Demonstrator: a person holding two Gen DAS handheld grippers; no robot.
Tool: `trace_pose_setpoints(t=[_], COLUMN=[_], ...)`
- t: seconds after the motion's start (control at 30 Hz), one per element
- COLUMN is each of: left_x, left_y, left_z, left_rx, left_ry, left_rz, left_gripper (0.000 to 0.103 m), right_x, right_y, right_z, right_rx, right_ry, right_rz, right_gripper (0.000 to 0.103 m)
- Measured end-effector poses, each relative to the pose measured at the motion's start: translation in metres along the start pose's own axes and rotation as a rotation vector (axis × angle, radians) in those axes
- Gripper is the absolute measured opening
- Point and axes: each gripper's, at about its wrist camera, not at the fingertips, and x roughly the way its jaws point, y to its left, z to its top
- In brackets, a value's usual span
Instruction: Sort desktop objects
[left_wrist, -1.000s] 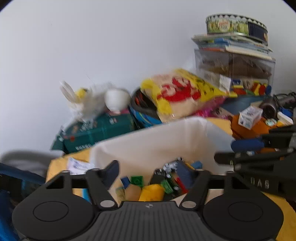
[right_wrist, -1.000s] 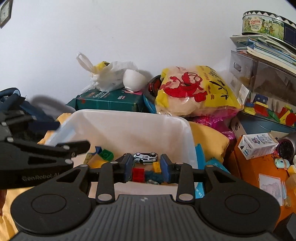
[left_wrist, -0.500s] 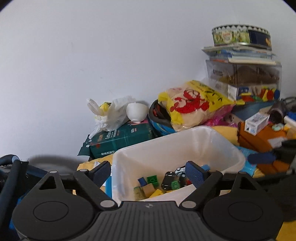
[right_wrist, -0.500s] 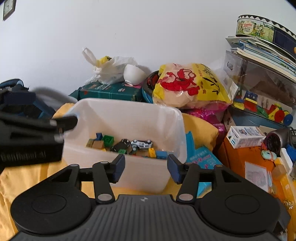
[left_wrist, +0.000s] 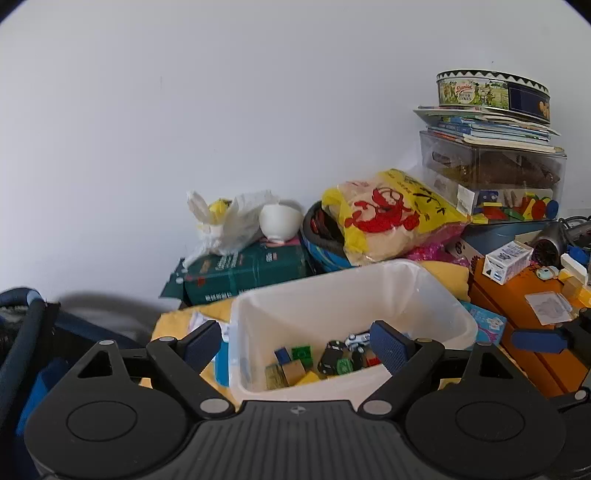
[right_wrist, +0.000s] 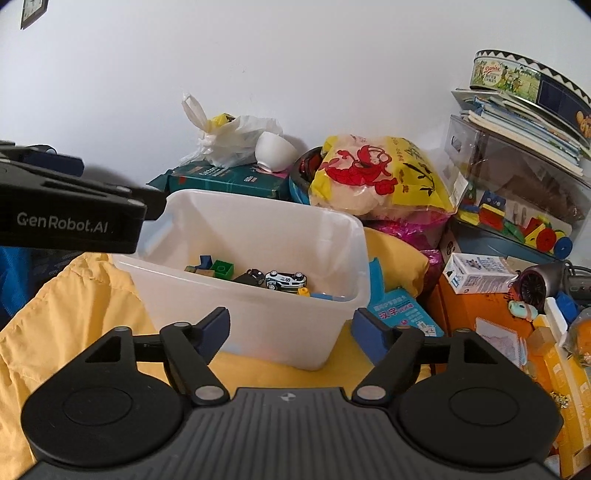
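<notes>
A white translucent bin (left_wrist: 332, 284) (right_wrist: 258, 221) sits on a yellow cloth (right_wrist: 74, 295). It holds small toys: a green brick (right_wrist: 222, 267), a white toy car (right_wrist: 286, 279), a black car (left_wrist: 332, 356) and wooden blocks. My left gripper (left_wrist: 295, 345) hovers open just before the bin's near rim, with nothing between its fingers. My right gripper (right_wrist: 291, 330) stands wide open and empty in front of the bin's near wall. The left gripper's black body (right_wrist: 74, 218) shows at the bin's left side in the right wrist view. A blue fingertip (left_wrist: 539, 339) of the right gripper shows at the right of the left wrist view.
Behind the bin lie a green box (right_wrist: 221, 179), a white plastic bag (right_wrist: 229, 136), a white bowl (right_wrist: 275, 149) and a yellow snack bag (right_wrist: 380, 177). To the right are an orange box (right_wrist: 480, 306), a small carton (right_wrist: 480, 277), a hair dryer (right_wrist: 535, 284) and a biscuit tin (right_wrist: 517, 81) on stacked books.
Both grippers have drawn back from inside the bin and risen, so the whole bin now shows. The right gripper's jaws have spread wider.
</notes>
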Motion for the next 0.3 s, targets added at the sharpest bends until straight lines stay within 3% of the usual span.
trace_pose_setpoints(t=[0.17, 0.3], left_x=[-0.007, -0.020], left_y=[0.003, 0.001], left_z=[-0.001, -0.003], left_rx=[-0.012, -0.006], left_ry=[-0.011, -0.065], left_rz=[-0.009, 0.030], left_gripper=[0.090, 0.090], right_x=[-0.008, -0.012], right_y=[0.001, 0.003], right_z=[0.003, 0.003], right_rx=[0.006, -0.002], right_ry=[-0.026, -0.035], right_rz=[-0.010, -0.009], right_gripper=[0.080, 0.083])
